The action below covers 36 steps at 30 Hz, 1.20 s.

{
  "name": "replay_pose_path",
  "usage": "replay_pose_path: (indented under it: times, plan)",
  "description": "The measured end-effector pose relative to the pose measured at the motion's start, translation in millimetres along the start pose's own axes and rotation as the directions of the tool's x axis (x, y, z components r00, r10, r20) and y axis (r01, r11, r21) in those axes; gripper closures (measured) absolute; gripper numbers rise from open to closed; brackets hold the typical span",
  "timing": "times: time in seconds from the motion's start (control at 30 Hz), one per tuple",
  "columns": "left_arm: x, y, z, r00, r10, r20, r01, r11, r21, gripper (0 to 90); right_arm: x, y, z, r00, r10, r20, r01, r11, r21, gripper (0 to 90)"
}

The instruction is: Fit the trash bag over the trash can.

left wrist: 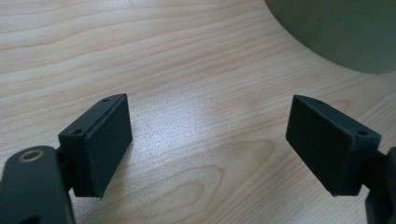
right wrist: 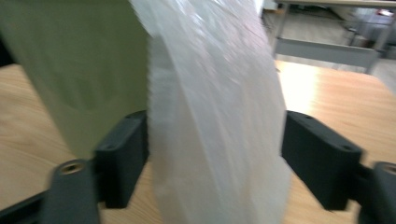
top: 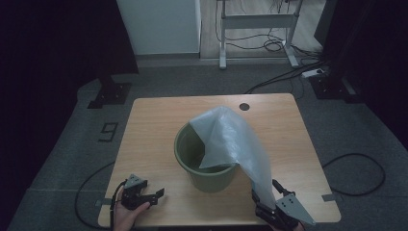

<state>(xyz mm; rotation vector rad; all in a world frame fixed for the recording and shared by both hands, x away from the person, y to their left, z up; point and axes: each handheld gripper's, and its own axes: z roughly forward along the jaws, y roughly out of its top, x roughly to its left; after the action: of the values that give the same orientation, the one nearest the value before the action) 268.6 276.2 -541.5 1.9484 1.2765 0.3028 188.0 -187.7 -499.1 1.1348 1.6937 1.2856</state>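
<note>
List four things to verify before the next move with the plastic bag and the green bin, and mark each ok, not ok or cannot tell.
1. Green bin upright on the table: ok.
2. Plastic bag fully inside the bin: not ok; it drapes over the rim.
3. Right hand-held gripper gripping the bag: not ok; the jaws stand apart, the bag between them.
4. Left hand-held gripper open and free: ok.

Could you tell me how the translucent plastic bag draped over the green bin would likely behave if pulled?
The translucent plastic bag looks floppy, sagging over the round green plastic bin. Probably light and slippery. Tugging might tip the bin.
</note>
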Motion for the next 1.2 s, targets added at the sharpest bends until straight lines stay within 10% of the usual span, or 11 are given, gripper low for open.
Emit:
replay_pose_path:
  times: [0.23, 0.33, 0.77, 0.97, 1.2]
  plan:
    - [-2.2, 1.4, -1.1, 1.0, -0.005, 0.008, 0.005, 0.9999, -0.014, 14.3, -19.7, -2.7, 5.0, 0.9976, 0.032, 0.061, -0.034, 0.999, 0.025, 80.1]
    - [-3.6, 3.3, -3.7, 1.0, -0.003, 0.004, 0.003, 0.9995, -0.031, 14.3, -25.4, 0.7, 5.2, 0.9971, 0.039, 0.066, -0.04, 0.999, 0.012, 86.3]
    - [-29.5, 32.3, -44.5, 0.9994, 0.026, 0.021, -0.021, 0.9731, -0.23, 19.4, -58.5, 89.6, -0.2, 0.9928, 0.0, 0.12, 0.027, 0.974, -0.225, 88.7]
    - [-46.0, 47.4, -66.7, 0.9985, 0.055, 0.01, -0.049, 0.945, -0.323, 19.9, -46.3, 135.7, 7.2, 0.9955, -0.056, 0.076, 0.078, 0.942, -0.327, 88.6]
    - [-65.1, 65.3, -79.7, 0.9957, 0.088, 0.03, -0.07, 0.9213, -0.383, 20.3, -12.6, 159.0, 21.4, 0.9895, -0.14, -0.037, 0.119, 0.932, -0.342, 88.5]
